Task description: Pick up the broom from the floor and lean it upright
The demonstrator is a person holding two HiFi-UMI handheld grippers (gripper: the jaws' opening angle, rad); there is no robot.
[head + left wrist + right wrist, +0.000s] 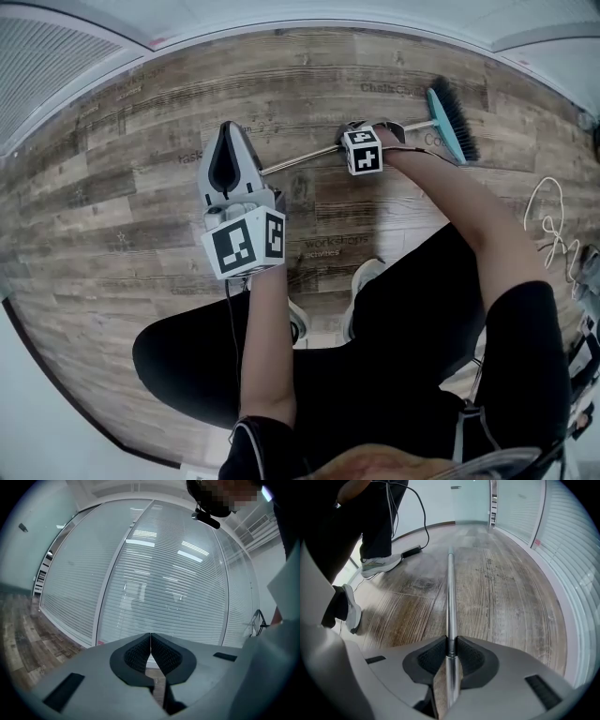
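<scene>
The broom lies flat on the wooden floor, its teal head with dark bristles at the upper right and its metal handle running left. My right gripper points steeply down over the handle near the head. In the right gripper view its pads sit against both sides of the handle, so the right gripper is shut on it. My left gripper hovers above the floor left of the handle. The left gripper is shut with nothing between its pads, facing a glass wall.
A glass wall with white blinds stands ahead of the left gripper. The person's shoes stand left of the handle, with a black cable and small box behind them. A white cable lies at the right.
</scene>
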